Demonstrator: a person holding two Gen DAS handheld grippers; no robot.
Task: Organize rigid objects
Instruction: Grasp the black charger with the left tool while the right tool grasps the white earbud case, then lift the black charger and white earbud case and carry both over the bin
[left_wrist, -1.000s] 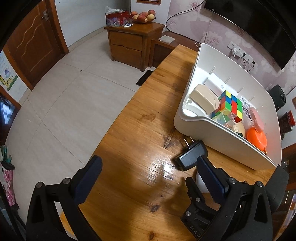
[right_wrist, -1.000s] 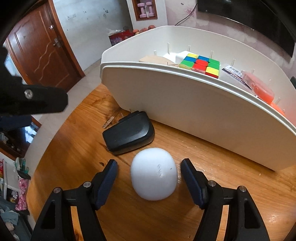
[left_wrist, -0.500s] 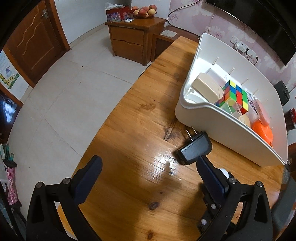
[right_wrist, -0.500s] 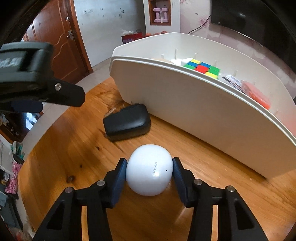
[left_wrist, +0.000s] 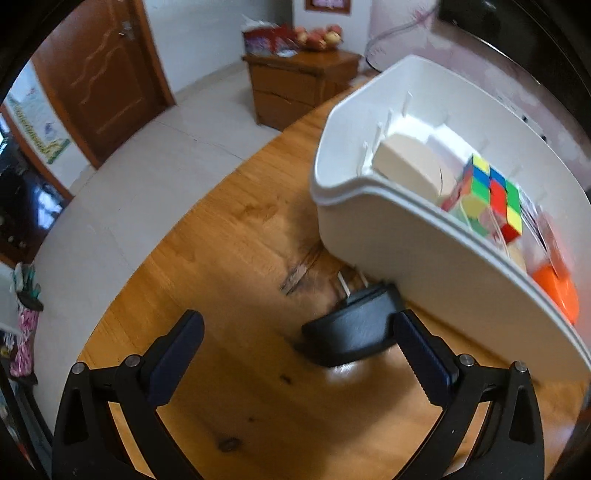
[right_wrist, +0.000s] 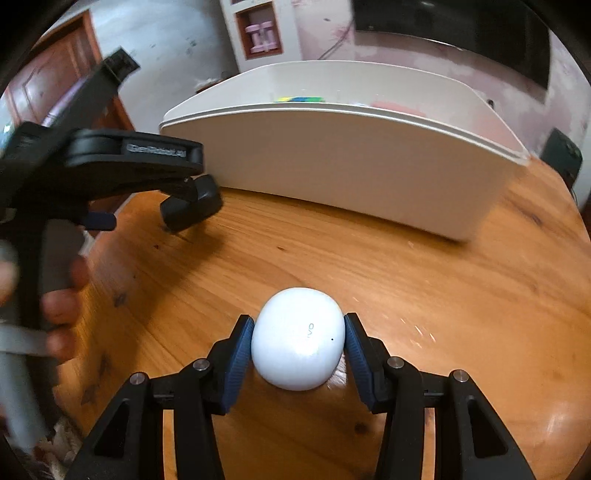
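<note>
My right gripper (right_wrist: 298, 325) is shut on a white egg-shaped earbud case (right_wrist: 299, 338), its blue pads pressing both sides. It holds the case low over the wooden table (right_wrist: 406, 280), in front of the white bin (right_wrist: 332, 158). My left gripper (left_wrist: 297, 325) is open and points down at a black plug charger (left_wrist: 354, 328). The charger lies against the bin's wall (left_wrist: 424, 266), with its near end just inside the right finger (left_wrist: 421, 354) and its prongs pointing away. In the right wrist view the charger (right_wrist: 192, 206) shows at the far left.
The bin holds a colour cube (left_wrist: 491, 195), a beige block (left_wrist: 406, 166) and an orange thing (left_wrist: 557, 295). A hand (right_wrist: 55, 302) grips the left tool's handle. The table edge drops to a tiled floor (left_wrist: 147, 155) on the left. A wooden cabinet (left_wrist: 295, 88) stands beyond.
The right gripper's jaws closed on the white case and drew it back from the bin and the charger. The left gripper came down and in toward the charger.
</note>
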